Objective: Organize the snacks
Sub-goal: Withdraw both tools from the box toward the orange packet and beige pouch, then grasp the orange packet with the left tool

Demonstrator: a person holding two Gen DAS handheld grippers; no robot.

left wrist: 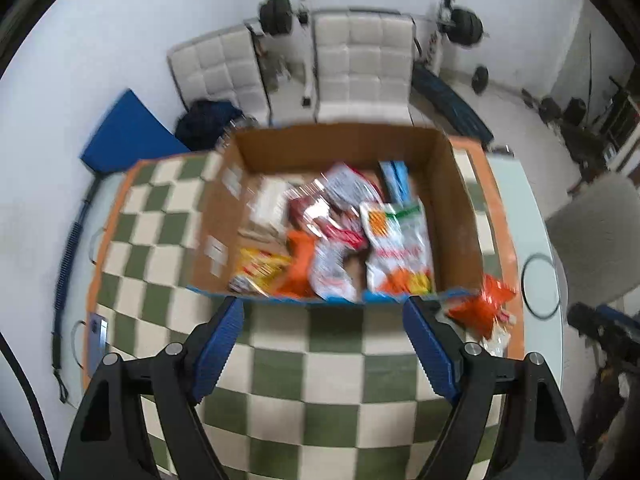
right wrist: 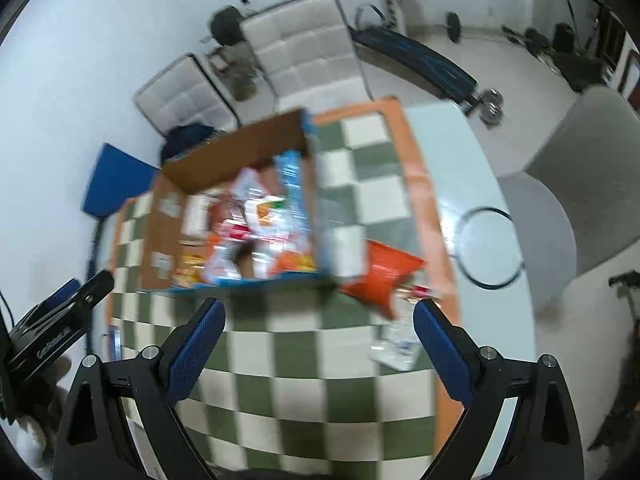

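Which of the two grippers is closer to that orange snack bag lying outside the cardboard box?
Right, probably. The orange snack bag lies just ahead of the right gripper, between its open fingers. The left gripper faces the cardboard box, with the bag beyond its right finger.

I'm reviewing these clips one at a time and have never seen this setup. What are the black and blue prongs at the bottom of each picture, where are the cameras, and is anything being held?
There is no robot: a person holds a two-finger gripper in each hand, and a fisheye camera on each looks forward along its fingers. One picture comes from the left gripper, the other from the right gripper. The prongs are those fingers, with blue pads. Both stand open with nothing between them.

Below them is a green and cream checkered cloth on a table. On it sits an open cardboard box filled with snack packets. Outside the box, by its right corner, lie an orange packet and a clear wrapper. Both pictures are blurred.
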